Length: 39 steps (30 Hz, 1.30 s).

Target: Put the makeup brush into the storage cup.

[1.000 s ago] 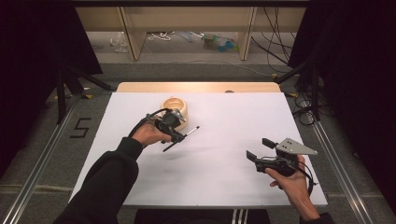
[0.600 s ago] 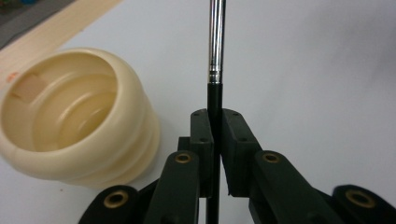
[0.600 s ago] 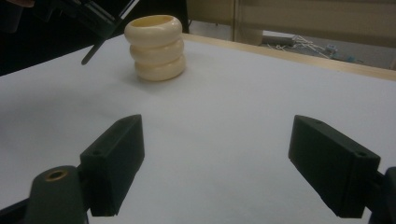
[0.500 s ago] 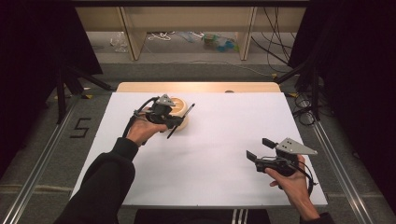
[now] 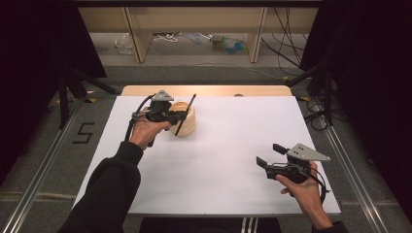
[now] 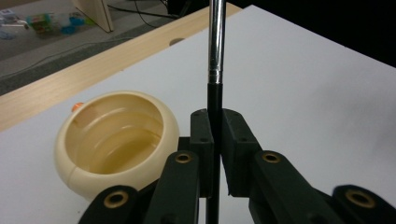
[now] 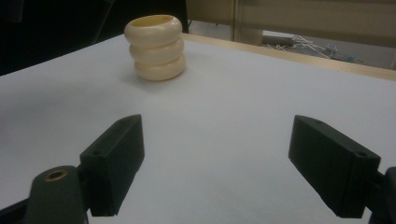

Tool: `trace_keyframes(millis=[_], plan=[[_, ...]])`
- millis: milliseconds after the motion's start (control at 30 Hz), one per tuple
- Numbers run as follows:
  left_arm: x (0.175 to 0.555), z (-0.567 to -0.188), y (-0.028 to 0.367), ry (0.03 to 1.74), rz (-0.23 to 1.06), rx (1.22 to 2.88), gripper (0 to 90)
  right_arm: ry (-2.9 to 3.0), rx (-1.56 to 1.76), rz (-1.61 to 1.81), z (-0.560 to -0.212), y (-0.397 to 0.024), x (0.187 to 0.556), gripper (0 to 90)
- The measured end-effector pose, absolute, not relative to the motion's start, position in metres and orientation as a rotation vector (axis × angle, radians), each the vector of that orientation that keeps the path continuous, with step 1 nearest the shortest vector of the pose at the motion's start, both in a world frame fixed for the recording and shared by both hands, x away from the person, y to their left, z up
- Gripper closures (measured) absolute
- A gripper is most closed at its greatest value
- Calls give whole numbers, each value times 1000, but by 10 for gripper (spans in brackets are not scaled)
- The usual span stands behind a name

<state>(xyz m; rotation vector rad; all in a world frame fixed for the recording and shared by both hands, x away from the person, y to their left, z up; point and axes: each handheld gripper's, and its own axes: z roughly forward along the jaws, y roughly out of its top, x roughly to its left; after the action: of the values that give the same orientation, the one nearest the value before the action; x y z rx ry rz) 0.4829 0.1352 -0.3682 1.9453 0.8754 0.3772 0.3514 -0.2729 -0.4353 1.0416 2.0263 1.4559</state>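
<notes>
A cream ribbed cup [image 5: 189,127] stands upright on the white table top [image 5: 228,141], at the far left. My left gripper [image 5: 180,116] hovers just over the cup's near-left side, shut on a slim brush [image 5: 186,113] with a black handle and a silver ferrule. In the left gripper view the brush [image 6: 215,51] runs up between the closed jaws, and the cup [image 6: 116,140] sits below to the left, its hollow bare. My right gripper [image 5: 268,154] rests open near the front right. In the right gripper view the cup [image 7: 156,46] stands far off beyond the right gripper [image 7: 215,158].
A wooden strip [image 5: 209,90] edges the table's far side. Beyond it are wooden shelf legs [image 5: 137,36], cables and clutter on the floor. Black tripod legs [image 5: 311,73] stand off both far corners. The white sheet spreads wide between the two grippers.
My left gripper has carried the brush up and away to the cup, and the brush now stands steeper over it. The right gripper has stayed put.
</notes>
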Motion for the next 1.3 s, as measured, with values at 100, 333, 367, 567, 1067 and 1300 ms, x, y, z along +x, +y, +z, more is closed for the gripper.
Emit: trace_keyframes(millis=[100, 333, 367, 567, 1067, 1300], plan=[[485, -365, 141, 908, 410, 1904, 837, 2026, 1042, 1456, -435, -273, 351, 191], [492, -359, 151, 936, 468, 1823, 837, 2027, 1041, 1455, -435, -273, 352, 191], [492, -358, 151, 959, 484, 1806, 837, 2028, 1044, 1456, -435, -273, 351, 191], [495, -357, 150, 978, 506, 1754, 837, 2033, 1041, 1452, -435, -273, 351, 191], [515, -362, 140, 991, 595, 1667, 837, 2015, 1045, 1459, -435, -273, 351, 184], [522, -367, 138, 976, 596, 1637, 837, 2009, 1048, 1467, -434, -274, 351, 178]])
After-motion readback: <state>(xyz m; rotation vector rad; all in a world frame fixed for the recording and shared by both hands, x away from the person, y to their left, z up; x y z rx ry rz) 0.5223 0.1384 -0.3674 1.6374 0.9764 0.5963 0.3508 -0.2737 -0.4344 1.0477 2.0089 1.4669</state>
